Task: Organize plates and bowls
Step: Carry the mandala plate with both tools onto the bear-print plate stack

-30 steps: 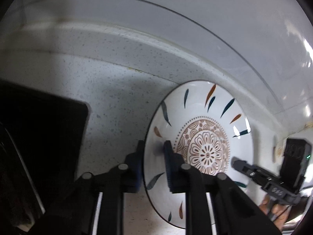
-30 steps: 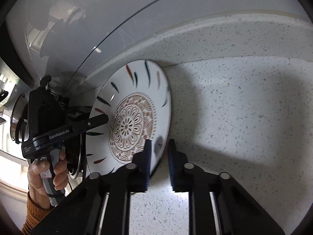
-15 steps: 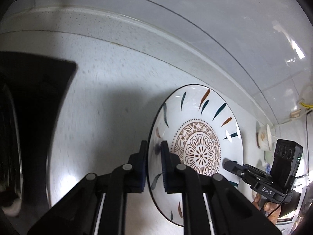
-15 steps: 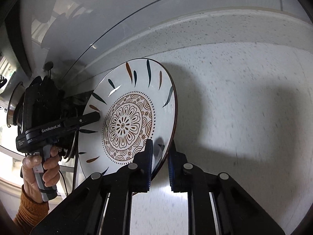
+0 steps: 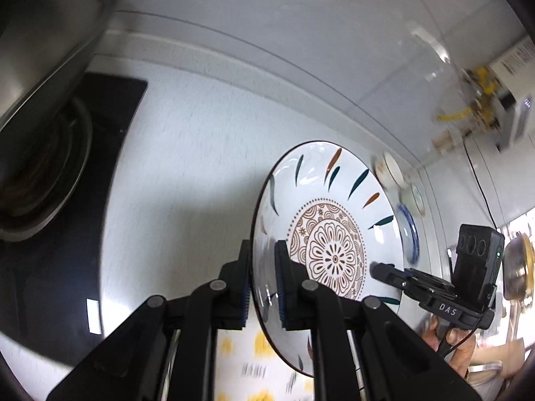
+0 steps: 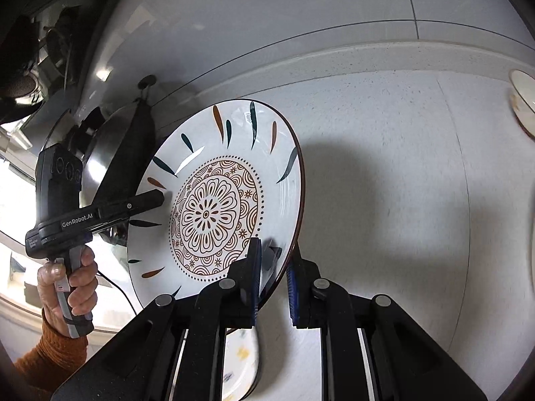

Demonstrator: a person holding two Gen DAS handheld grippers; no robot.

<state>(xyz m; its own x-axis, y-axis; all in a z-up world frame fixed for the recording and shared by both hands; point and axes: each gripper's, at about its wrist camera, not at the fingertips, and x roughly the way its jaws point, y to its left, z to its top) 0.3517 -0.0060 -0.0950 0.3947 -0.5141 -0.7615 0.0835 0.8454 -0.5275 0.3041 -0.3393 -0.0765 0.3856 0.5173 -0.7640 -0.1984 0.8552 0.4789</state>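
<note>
A white plate (image 5: 334,234) with a brown flower medallion and painted leaf strokes is held in the air between both grippers, above the speckled counter (image 6: 384,167). My left gripper (image 5: 262,267) is shut on its left rim, one pad on each face. In the right wrist view the same plate (image 6: 217,207) has my right gripper (image 6: 274,267) shut on its right rim. Each view shows the opposite gripper across the plate: the right gripper (image 5: 379,272) and the left gripper (image 6: 157,198), held by a hand (image 6: 70,280) in an orange sleeve.
A steel pan (image 5: 43,67) sits over a black stove (image 5: 50,267) at the left. A yellow-patterned plate (image 5: 240,351) lies under the held one. Small dishes (image 5: 391,170) and a blue-rimmed dish (image 5: 409,237) stand along the wall at the right. A cream plate (image 6: 523,100) lies at the right edge.
Both grippers have lifted the plate off the counter and carried it sideways together. The pan and stove have come into view, and a yellow-patterned plate now shows beneath.
</note>
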